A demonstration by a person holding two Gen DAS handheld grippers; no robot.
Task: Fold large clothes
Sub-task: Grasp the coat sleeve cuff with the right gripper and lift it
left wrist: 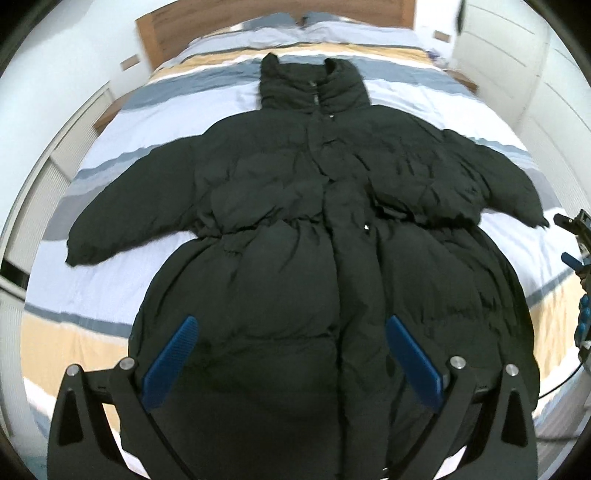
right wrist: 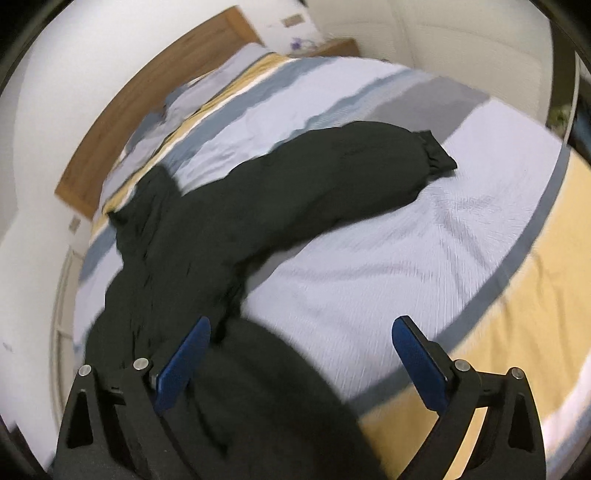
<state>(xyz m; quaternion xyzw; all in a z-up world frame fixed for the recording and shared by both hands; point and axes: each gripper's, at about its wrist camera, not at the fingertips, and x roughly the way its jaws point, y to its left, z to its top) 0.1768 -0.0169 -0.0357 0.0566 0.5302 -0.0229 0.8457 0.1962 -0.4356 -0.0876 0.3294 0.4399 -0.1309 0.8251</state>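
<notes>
A large black puffer coat (left wrist: 295, 206) lies face up and spread flat on the bed, collar toward the headboard and both sleeves stretched out to the sides. My left gripper (left wrist: 291, 325) is open above the coat's lower hem, holding nothing. My right gripper (right wrist: 301, 326) is open and empty above the coat's right side, with the right sleeve (right wrist: 332, 173) stretched out ahead of it, cuff at the far end. The right gripper also shows at the right edge of the left wrist view (left wrist: 576, 240).
The bed (left wrist: 147, 122) has a striped blue, white and yellow cover, with pillows (left wrist: 280, 26) and a wooden headboard (left wrist: 207, 22) at the far end. Nightstands (right wrist: 332, 48) flank the headboard. White walls stand on both sides.
</notes>
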